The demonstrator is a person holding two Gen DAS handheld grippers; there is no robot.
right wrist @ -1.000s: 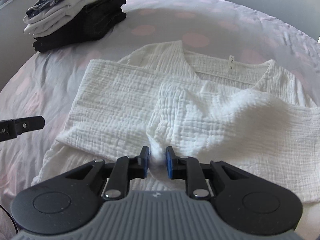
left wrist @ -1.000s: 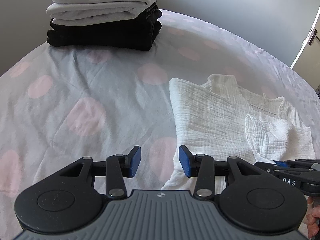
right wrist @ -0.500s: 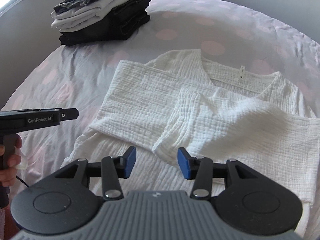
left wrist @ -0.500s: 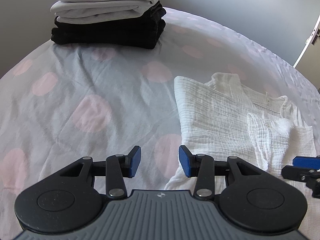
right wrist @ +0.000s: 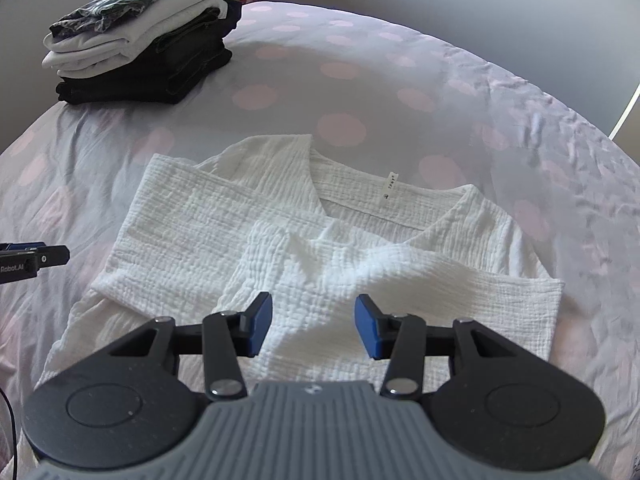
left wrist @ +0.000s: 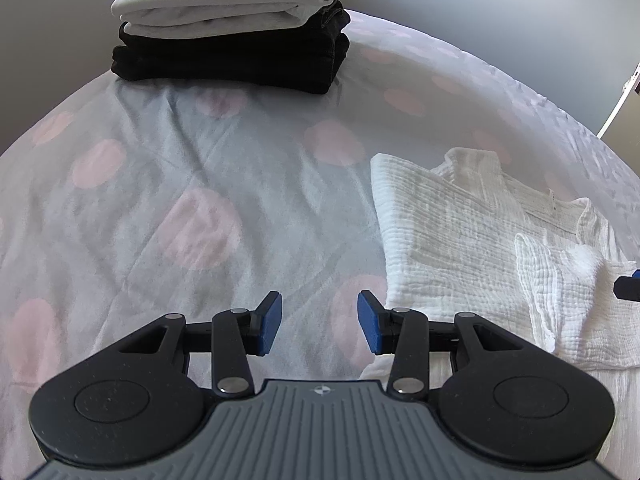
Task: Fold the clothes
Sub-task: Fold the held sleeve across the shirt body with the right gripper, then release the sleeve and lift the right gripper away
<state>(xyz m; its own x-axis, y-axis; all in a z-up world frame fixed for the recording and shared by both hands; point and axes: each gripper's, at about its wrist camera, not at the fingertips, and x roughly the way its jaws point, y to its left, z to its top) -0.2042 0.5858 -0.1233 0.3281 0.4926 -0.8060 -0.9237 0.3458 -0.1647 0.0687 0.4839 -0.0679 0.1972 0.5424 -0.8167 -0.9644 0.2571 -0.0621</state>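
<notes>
A white crinkled shirt (right wrist: pixel 304 236) lies flat on the bed with both sleeves folded in across its front and its neck label showing. My right gripper (right wrist: pixel 314 324) hangs open above the lower part of the folded sleeve, nothing between its blue pads. In the left wrist view the same shirt (left wrist: pixel 472 240) lies to the right. My left gripper (left wrist: pixel 319 322) stands open over the bare sheet just left of the shirt's edge, holding nothing. The left gripper's tip (right wrist: pixel 44 258) shows at the left edge of the right wrist view.
A stack of folded clothes (left wrist: pixel 232 28), black below, pale grey and patterned on top, sits at the far left of the bed (left wrist: pixel 180 184), also seen as the stack (right wrist: pixel 140 56). The sheet is pale with pink dots. A grey wall rises behind.
My right gripper let go of the sleeve fold it was pinching, opened, and rose back from the shirt. The left gripper stayed open and hardly moved.
</notes>
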